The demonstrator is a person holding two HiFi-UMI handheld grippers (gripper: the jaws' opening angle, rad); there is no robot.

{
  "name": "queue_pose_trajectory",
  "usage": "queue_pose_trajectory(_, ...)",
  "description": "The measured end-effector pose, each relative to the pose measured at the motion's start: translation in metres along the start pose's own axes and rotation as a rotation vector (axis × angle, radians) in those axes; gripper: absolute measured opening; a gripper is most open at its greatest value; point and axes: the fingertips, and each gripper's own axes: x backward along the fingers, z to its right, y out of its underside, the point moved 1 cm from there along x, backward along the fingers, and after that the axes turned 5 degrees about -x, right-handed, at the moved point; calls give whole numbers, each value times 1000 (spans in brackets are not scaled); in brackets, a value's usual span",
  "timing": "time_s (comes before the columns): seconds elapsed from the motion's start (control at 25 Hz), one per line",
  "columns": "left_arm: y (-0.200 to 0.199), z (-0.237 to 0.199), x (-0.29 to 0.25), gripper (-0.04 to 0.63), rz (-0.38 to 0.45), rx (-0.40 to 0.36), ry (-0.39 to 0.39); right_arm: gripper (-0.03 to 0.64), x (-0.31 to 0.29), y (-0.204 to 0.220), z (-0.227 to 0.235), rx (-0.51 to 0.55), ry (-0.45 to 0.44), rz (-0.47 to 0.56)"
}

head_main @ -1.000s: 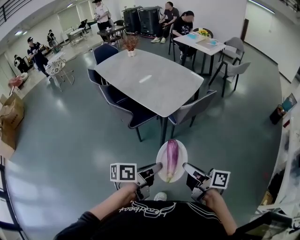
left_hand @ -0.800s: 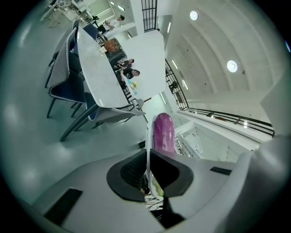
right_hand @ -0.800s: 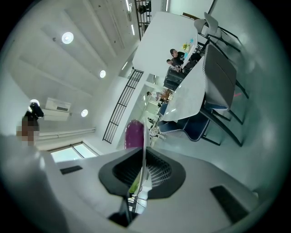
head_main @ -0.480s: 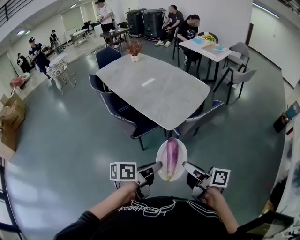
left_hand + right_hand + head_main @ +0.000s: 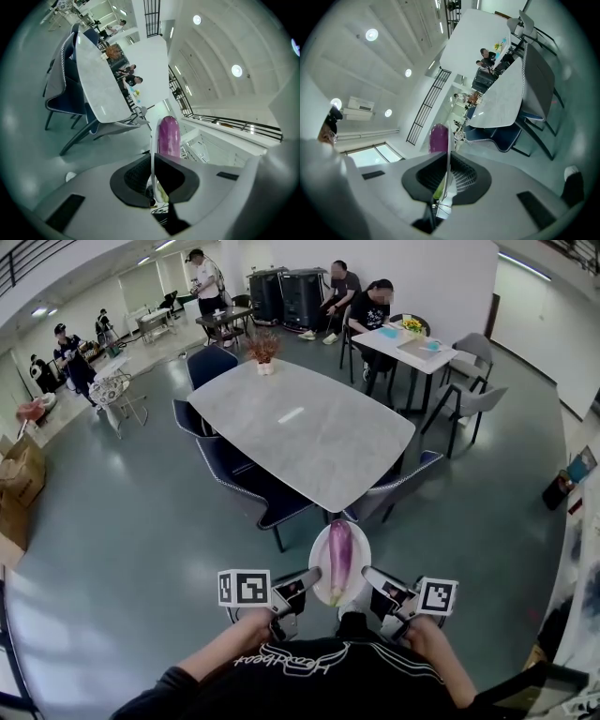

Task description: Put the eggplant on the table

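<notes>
purple on white: the eggplant lies on a white plate that i carry in front of my body, short of the grey stone-topped table and well apart from it. my left gripper has its jaws pinched on the plate's left rim and my right gripper is pinched on the right rim; in both gripper views the thin edge of the plate runs between the pads. i judge this to be the carry step, with the setting-down not yet begun. next i need to close the gap to the table's near corner, beside the dark chairs along its side, keeping both rims level so the eggplant doesn't roll, then lower the plate onto bare tabletop. the eggplant's long axis runs away from me toward the table, along the plate's length: rounded purple end far, pale green stem end nearest my body.
</notes>
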Motion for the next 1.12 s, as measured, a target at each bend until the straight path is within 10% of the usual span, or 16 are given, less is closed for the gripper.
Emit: queue_pose_trajectory(1.12, -159, -65, -159, 28, 40, 42, -77, 18, -71, -211, 96, -61, -12, -91)
